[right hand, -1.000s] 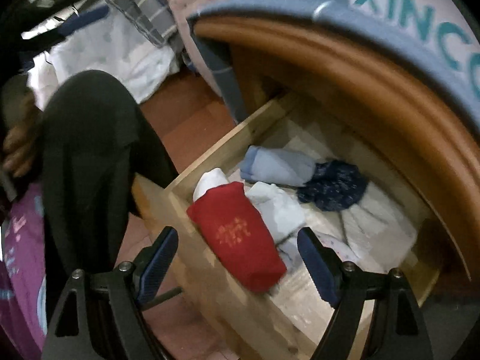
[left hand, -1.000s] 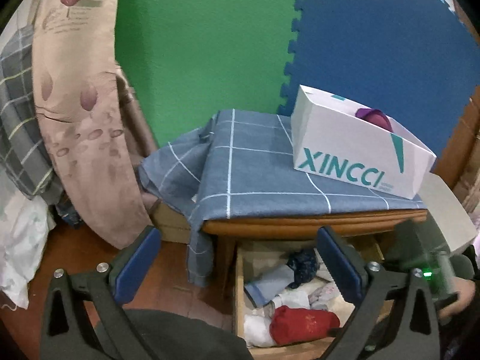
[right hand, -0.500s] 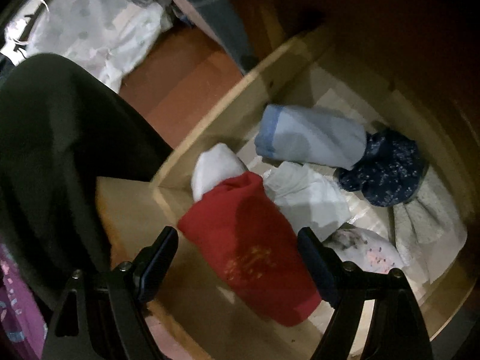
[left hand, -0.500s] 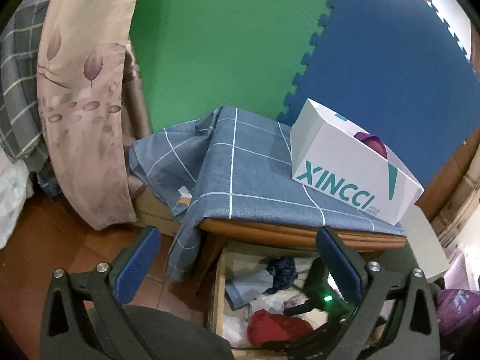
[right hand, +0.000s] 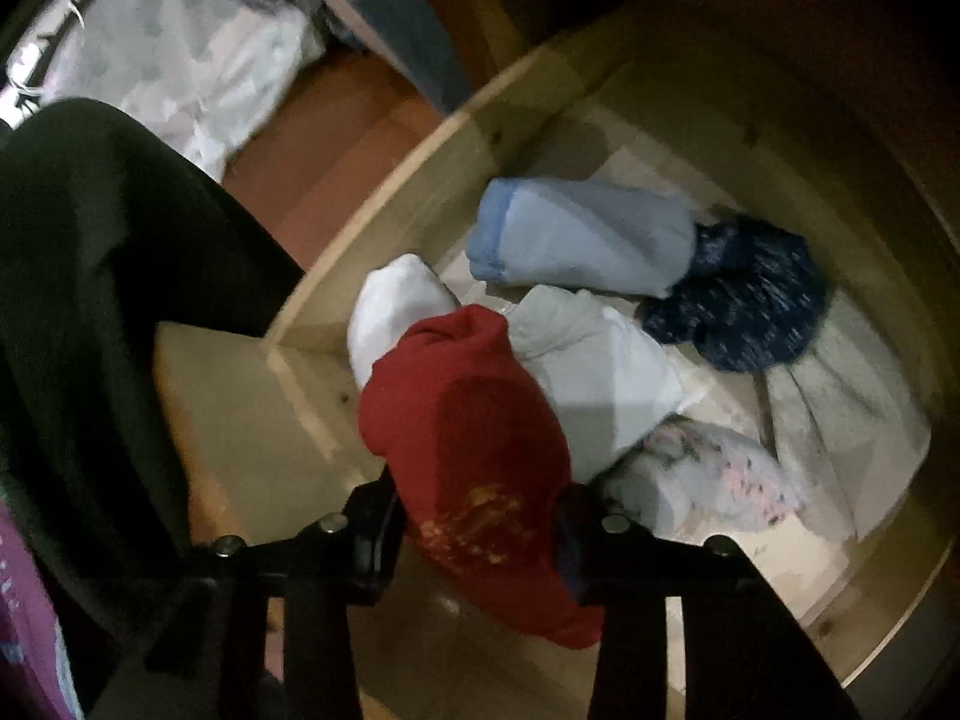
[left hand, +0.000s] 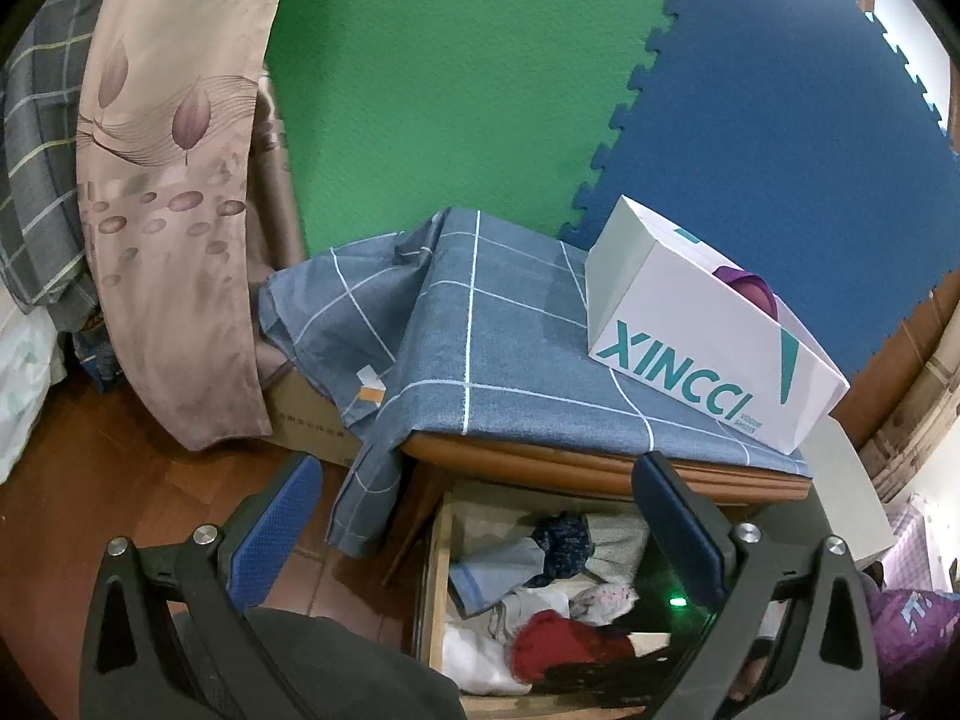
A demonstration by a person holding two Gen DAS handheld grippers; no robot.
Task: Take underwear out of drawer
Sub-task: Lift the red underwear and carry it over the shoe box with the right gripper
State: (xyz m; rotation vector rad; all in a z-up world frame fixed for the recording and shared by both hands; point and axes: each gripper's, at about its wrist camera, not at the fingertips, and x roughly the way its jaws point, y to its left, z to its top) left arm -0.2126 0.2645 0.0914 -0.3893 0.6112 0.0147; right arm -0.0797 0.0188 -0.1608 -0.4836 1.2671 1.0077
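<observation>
The wooden drawer [left hand: 433, 570] stands pulled out under the nightstand, with rolled underwear inside. A red roll of underwear [right hand: 474, 420] lies at the drawer's [right hand: 384, 228] front. My right gripper [right hand: 477, 522] points down into the drawer and its jaws are closing, with the red roll between them and both pads against its sides. In the left wrist view the red roll [left hand: 558, 642] shows beside the right gripper's dark body [left hand: 678, 603] with its green light. My left gripper [left hand: 477, 531] hangs open and holds nothing, in front of the nightstand above the drawer.
Around the red roll lie a light blue roll [right hand: 576, 234], a navy one [right hand: 744, 306], a white one [right hand: 396, 306] and a floral one [right hand: 714, 474]. A white XINCCI box [left hand: 708, 354] sits on the blue checked cloth [left hand: 498, 348]. A person's dark-clad leg [right hand: 90, 300] is at the left.
My right gripper sank into the drawer and its jaws narrowed from wide open onto the red roll. The left gripper's view rolled and shifted, then held still.
</observation>
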